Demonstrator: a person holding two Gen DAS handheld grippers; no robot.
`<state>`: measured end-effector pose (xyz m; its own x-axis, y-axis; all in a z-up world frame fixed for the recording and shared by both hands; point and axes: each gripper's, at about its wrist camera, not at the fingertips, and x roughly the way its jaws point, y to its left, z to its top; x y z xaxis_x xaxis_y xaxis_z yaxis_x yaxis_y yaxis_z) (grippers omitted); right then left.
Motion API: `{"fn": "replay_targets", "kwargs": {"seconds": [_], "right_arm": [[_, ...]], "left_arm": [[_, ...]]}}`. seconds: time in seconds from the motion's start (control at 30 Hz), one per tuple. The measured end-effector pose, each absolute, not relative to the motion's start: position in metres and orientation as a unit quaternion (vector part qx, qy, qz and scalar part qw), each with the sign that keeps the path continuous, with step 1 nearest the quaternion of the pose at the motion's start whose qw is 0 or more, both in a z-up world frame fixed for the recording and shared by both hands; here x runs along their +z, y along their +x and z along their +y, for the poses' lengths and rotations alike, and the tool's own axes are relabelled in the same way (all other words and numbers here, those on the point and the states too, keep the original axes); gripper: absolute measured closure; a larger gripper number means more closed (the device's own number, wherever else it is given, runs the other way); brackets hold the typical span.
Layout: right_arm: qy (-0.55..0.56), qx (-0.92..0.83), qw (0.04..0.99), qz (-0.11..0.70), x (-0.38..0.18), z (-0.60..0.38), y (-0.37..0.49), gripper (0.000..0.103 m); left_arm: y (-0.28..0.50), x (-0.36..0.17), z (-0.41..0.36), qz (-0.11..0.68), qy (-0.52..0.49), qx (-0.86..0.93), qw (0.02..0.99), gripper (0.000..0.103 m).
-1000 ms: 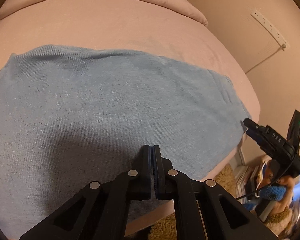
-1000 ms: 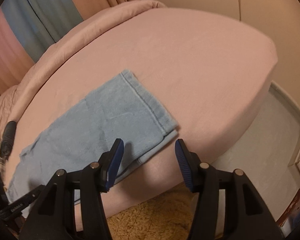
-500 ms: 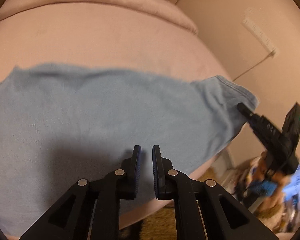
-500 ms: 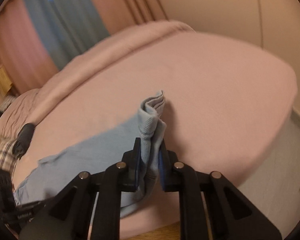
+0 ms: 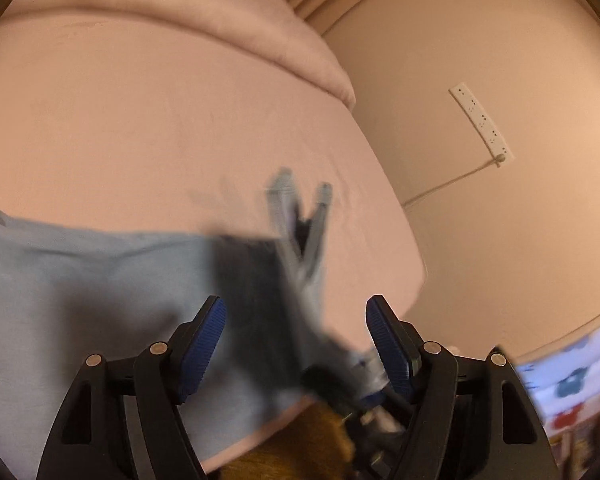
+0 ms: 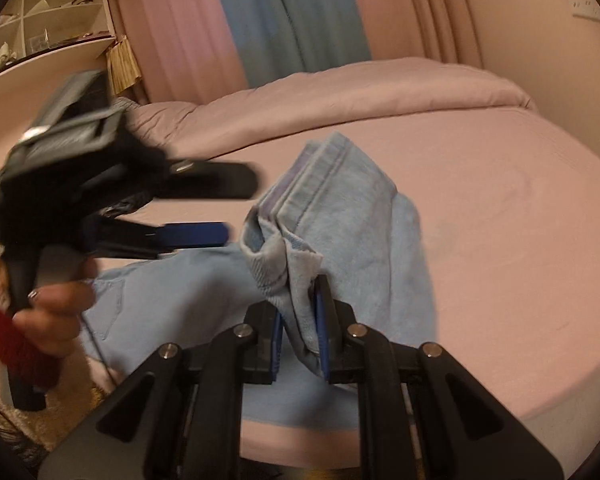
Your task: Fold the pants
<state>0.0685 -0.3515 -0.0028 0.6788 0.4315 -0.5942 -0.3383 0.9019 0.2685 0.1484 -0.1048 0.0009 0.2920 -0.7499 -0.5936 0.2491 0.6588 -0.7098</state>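
Light blue pants lie on the pink bed. My right gripper is shut on the bunched hem end of the pants leg and holds it lifted above the rest of the cloth. In the left wrist view the pants spread across the lower left, and the lifted hem shows blurred in the middle. My left gripper is open and empty above the pants near the bed's front edge. It also shows in the right wrist view, held in a hand at the left.
A folded pink duvet lies at the far side of the bed. Curtains hang behind it and shelves stand at the far left. A power strip is on the wall. A shaggy rug lies below the bed edge.
My right gripper shut on the pants hem and lifted it up and toward the left. My left gripper opened wide and moved right along the pants.
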Motion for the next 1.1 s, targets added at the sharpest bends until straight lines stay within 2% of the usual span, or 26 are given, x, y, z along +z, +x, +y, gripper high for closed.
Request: {"fn": "replay_targets", "kwargs": {"seconds": [0.07,0.1,0.13,0.2,0.37,0.6,1.1], "right_arm": [[0.062,0.218,0.910,0.347,-0.008,-0.350,0.063,0.088],[0.058,0.220,0.909,0.350,-0.011,-0.348,0.060,0.088],[0.057,0.221,0.908,0.353,-0.012,-0.347,0.059,0.088],[0.056,0.218,0.907,0.355,-0.012,-0.345,0.060,0.088],[0.070,0.232,0.906,0.347,-0.005,-0.340,0.062,0.088],[0.054,0.284,0.895,0.340,0.003,-0.301,0.059,0.088],[0.005,0.308,0.851,0.427,-0.058,-0.235,0.085,0.086]], "left_arm": [[0.154,-0.005,-0.107,0.504,-0.265,-0.338,0.749,0.032],[0.153,-0.006,-0.107,0.503,-0.265,-0.335,0.751,0.051],[0.154,-0.007,-0.107,0.506,-0.254,-0.323,0.758,0.079],[0.153,-0.007,-0.103,0.509,-0.234,-0.301,0.772,0.094],[0.148,0.002,-0.080,0.495,-0.270,-0.313,0.764,0.096],[0.128,0.016,-0.041,0.476,-0.241,-0.263,0.804,0.096],[0.130,-0.061,-0.013,0.527,-0.184,-0.156,0.815,0.096]]}}
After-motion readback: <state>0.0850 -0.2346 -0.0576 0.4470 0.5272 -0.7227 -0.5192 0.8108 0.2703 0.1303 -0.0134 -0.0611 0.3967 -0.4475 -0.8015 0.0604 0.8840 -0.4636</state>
